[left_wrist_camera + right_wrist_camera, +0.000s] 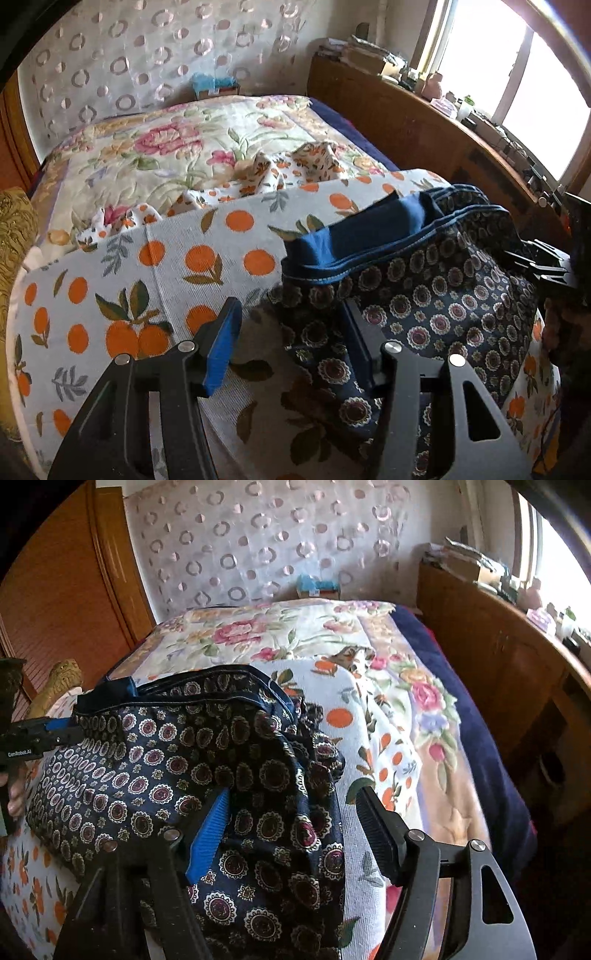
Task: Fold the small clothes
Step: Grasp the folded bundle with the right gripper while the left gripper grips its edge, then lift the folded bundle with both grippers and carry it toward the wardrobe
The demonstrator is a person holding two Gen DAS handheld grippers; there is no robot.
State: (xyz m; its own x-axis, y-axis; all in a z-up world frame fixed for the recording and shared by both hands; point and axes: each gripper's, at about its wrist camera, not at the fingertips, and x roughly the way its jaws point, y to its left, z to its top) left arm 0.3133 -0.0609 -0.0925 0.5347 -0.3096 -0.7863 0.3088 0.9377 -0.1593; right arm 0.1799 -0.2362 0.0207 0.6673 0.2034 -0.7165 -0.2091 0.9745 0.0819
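Left wrist view: left fingers stand half apart, gripping nothing; the navy patterned garment lies at 3 o'clock on the orange-print cloth, its edge draped between them.

Right wrist view: right fingers gape wide, holding nothing, garment beneath. Judged: between folds; next, regrip an edge.
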